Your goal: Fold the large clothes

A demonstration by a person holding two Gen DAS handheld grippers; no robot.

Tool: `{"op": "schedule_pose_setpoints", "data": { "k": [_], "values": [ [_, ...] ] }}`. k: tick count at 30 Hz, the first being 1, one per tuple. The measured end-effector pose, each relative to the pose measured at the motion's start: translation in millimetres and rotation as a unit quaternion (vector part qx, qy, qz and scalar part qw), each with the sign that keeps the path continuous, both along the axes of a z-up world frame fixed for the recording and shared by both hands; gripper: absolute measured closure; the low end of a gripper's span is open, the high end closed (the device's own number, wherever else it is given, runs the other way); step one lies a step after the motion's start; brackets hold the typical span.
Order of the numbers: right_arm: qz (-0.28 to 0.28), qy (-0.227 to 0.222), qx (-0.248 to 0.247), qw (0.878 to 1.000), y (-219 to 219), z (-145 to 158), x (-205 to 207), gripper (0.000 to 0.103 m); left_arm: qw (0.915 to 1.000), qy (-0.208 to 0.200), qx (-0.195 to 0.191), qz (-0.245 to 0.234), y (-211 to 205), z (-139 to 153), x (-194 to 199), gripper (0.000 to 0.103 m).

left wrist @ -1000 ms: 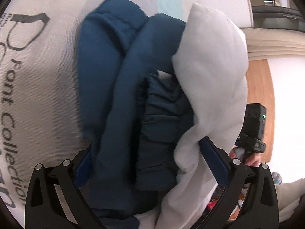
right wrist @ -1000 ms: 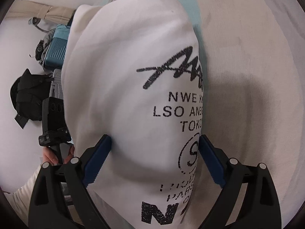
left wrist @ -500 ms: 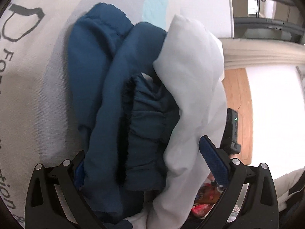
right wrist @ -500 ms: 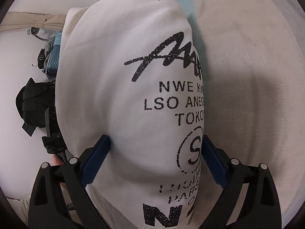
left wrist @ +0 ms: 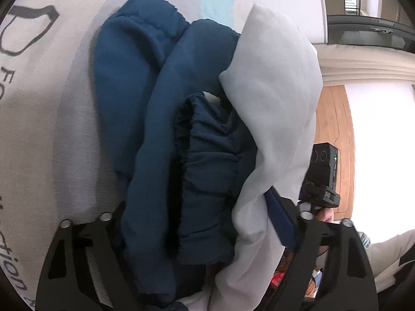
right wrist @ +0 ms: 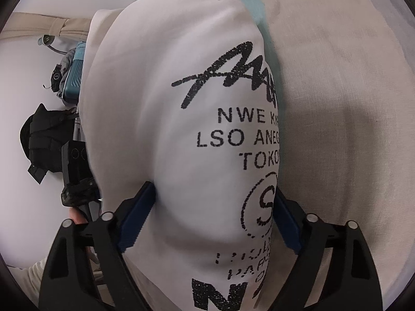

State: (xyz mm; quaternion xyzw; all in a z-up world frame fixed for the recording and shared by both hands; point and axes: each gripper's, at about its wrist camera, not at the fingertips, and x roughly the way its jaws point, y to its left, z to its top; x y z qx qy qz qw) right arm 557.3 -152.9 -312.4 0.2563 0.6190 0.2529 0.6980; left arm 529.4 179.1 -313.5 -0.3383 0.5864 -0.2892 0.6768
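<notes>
A dark blue garment with a gathered waistband lies bunched against a white garment on the pale bed sheet. My left gripper straddles this bundle, and its jaws are closing with both fabrics filling the gap; blue cloth hides the left pad. In the right wrist view the white garment shows black printed lettering and bulges up between the jaws. My right gripper is closing on it, and its blue pads press into the fabric on both sides.
The sheet carries grey printed letters at the left. The other gripper's black camera block sits right of the bundle. Beside the bed are a wooden floor strip, a black bag and a teal case.
Both grippers' jaws have drawn inward against the clothes. The left wrist view swung slightly aside and back, and the bundle stays between the jaws.
</notes>
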Motion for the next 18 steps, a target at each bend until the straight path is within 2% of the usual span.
{"op": "schedule_pose_setpoints", "data": {
  "k": [5,11,13,18],
  "values": [
    [0.002,-0.007,-0.004,1.000,0,0,-3,0.033,0.9999,-0.002,0.012,-0.002,1,2,1,0.051],
    [0.002,-0.018,-0.002,1.000,-1,4,-4,0.055,0.9980,-0.022,0.059,-0.007,-13,13,1,0.073],
    [0.003,-0.028,-0.005,1.000,1,8,-6,0.061,0.9963,-0.033,0.079,-0.010,-18,20,1,0.076],
    [0.021,-0.067,-0.032,0.997,9,28,-9,0.065,0.9902,-0.054,0.128,-0.016,-30,39,1,0.081]
  ]
}}
